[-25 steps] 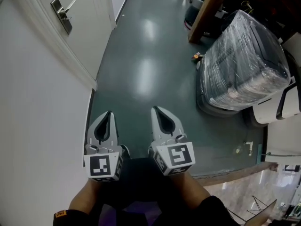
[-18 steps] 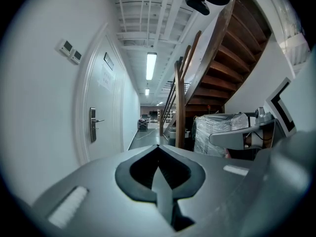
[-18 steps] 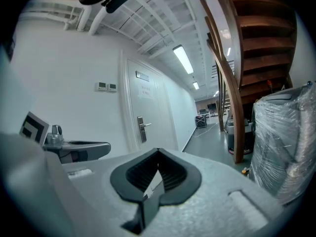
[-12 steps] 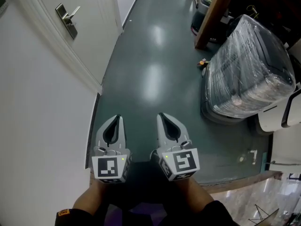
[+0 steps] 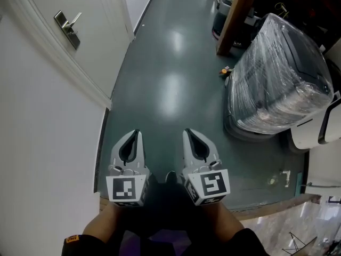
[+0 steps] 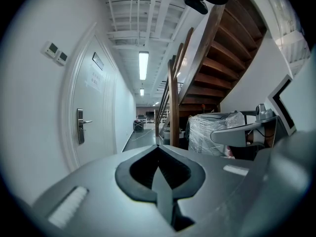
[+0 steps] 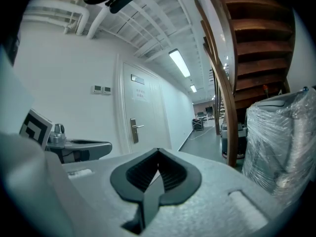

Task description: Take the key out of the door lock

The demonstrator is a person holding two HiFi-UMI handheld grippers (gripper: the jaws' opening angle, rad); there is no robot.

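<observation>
A white door with a metal lock plate and lever handle [image 5: 67,27] stands at the upper left of the head view, well ahead of both grippers. The same handle [image 6: 81,125] shows in the left gripper view, and the handle [image 7: 134,129] in the right gripper view. The key is too small to make out. My left gripper [image 5: 134,134] and right gripper [image 5: 188,133] are held side by side low over the dark green floor, both shut with nothing between their jaws. They point down the corridor, far from the door.
A plastic-wrapped machine [image 5: 277,73] stands at the right on the floor. A wooden stair post [image 5: 237,15] rises beyond it under a wooden staircase [image 6: 217,58]. The white wall [image 5: 37,143] runs along the left. The green floor [image 5: 170,79] stretches ahead.
The view has shifted slightly: both grippers sit a little lower and further right in the head view than one second ago. Their jaws have not changed.
</observation>
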